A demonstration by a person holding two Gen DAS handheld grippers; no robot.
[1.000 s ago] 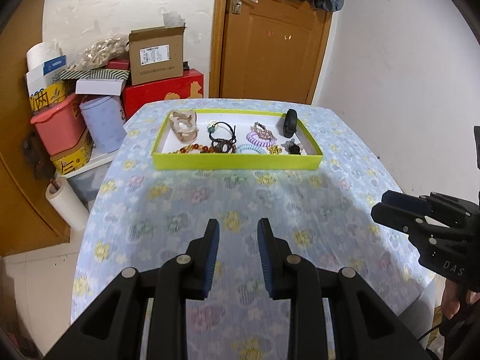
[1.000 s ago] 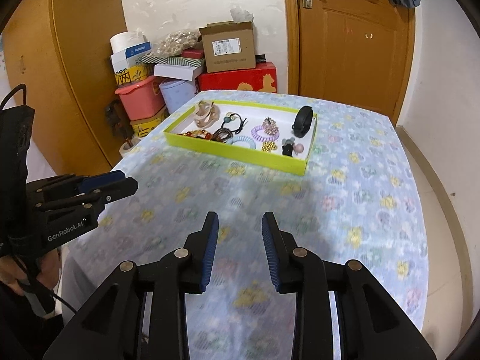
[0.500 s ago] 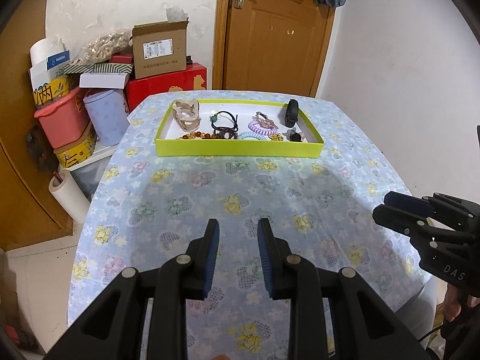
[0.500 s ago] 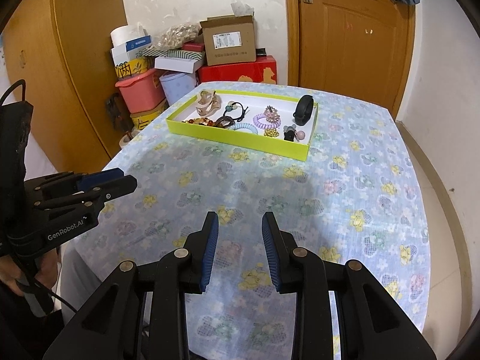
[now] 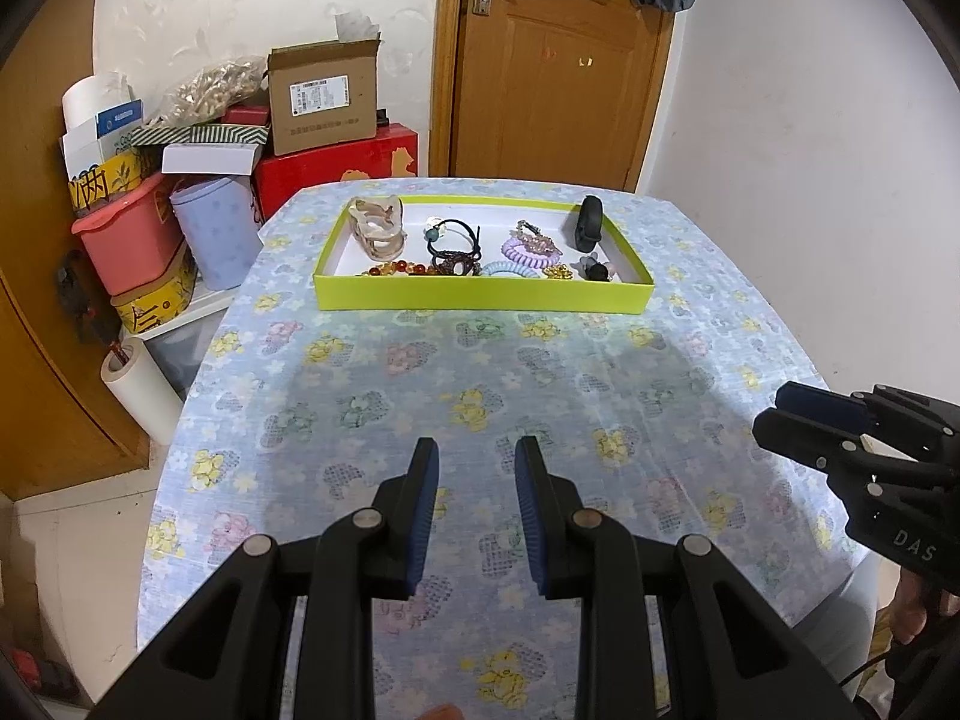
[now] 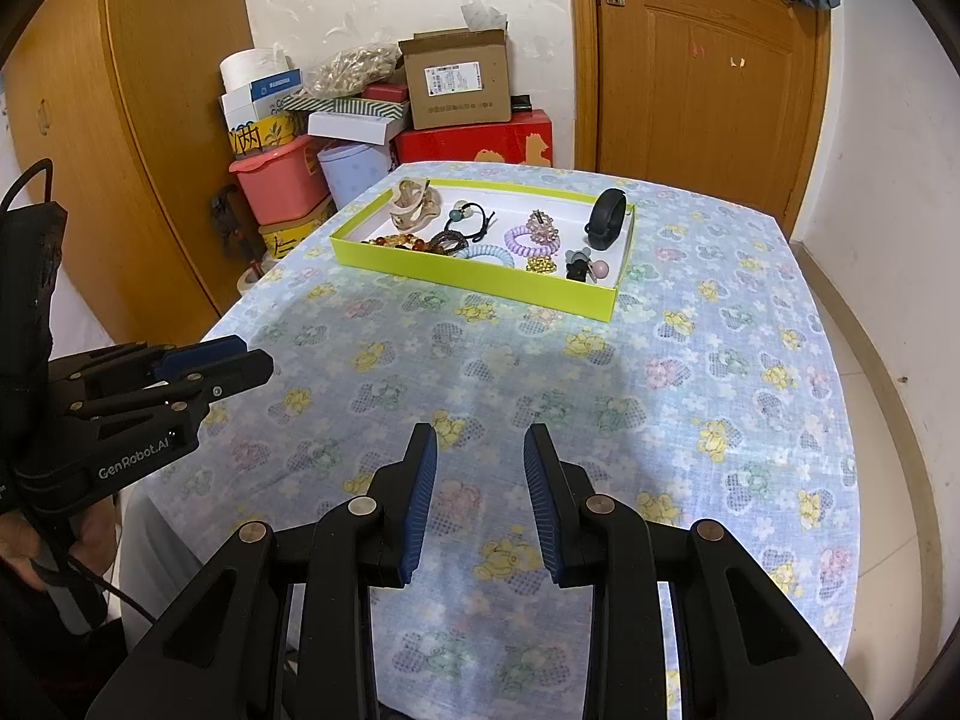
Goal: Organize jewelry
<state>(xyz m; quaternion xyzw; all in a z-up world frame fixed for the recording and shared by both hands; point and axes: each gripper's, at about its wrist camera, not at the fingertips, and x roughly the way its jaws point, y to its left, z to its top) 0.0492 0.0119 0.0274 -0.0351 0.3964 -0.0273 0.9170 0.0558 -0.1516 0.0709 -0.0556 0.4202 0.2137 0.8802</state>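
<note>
- Left gripper and right gripper: jaws parted, empty, over the tabletop's near edge
- Jewelry tray: far edge
- Risk: tangled hair ties lifting together

A shallow lime-green tray with a white floor lies flat on the far tabletop, holding hair ties, spiral bands, an amber bead bracelet and a black wristband.

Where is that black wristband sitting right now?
In both views the black wristband stands on edge in the far right corner of the yellow-green tray, beyond the purple coil hair tie, near the door.
</note>
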